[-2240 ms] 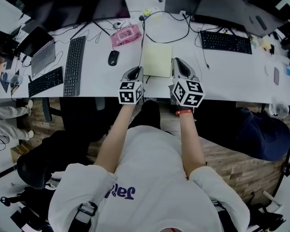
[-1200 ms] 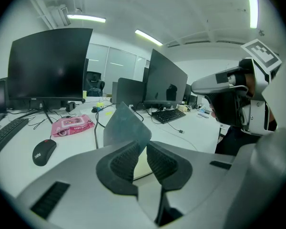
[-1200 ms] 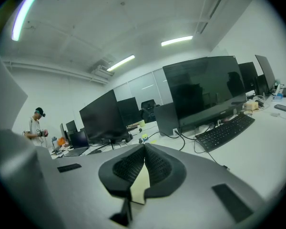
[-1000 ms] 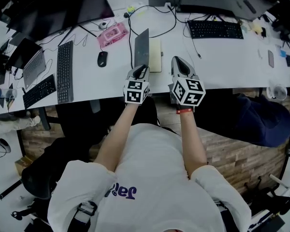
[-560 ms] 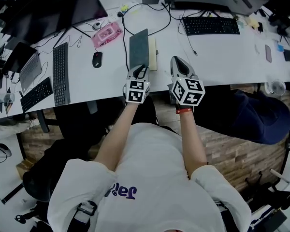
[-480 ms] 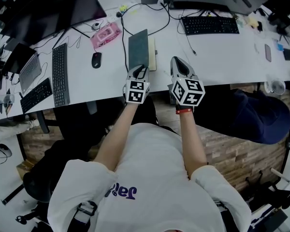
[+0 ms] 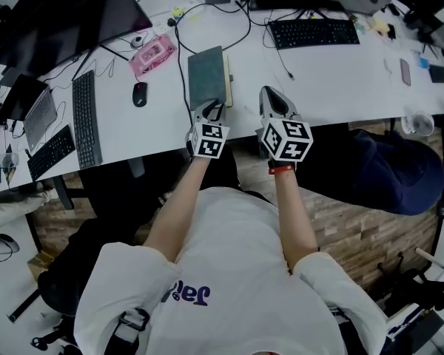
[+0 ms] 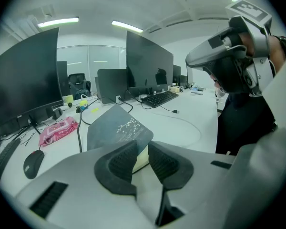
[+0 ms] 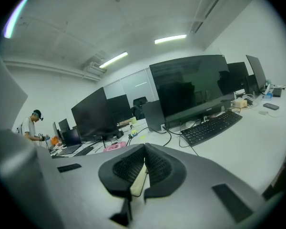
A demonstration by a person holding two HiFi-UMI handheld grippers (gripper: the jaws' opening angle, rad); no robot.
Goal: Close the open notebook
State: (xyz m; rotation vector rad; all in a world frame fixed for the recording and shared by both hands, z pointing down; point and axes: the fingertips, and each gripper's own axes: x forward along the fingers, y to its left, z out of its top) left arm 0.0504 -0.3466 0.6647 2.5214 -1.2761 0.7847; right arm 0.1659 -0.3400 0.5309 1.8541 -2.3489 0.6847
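Notebook, dark grey cover over cream pages (image 7: 207,76), sits on the white worktop (image 7: 318,80) just right of the black computer mouse (image 7: 139,93). A black cable (image 7: 182,80) runs between the two. From the head view I read it as nearly closed: the cover lies over the page block, with only a cream sliver showing on the side away from the mouse.

The left gripper view says it's not flat yet. The cover (image 8: 117,128) tilts up off the pages at my end.

Left tool (image 7: 211,107) is at the notebook's near edge, right of the mouse and closer to me. Its jaws (image 8: 142,148) are pinched to a thin slit with the cover corner in it.

Right tool (image 7: 270,93) is further right of the mouse, apart from the notebook. Its jaw tips meet (image 9: 144,150) and I see nothing gripped. A cream strip (image 9: 137,180) shows through the lower gap; I can't tell what it is.
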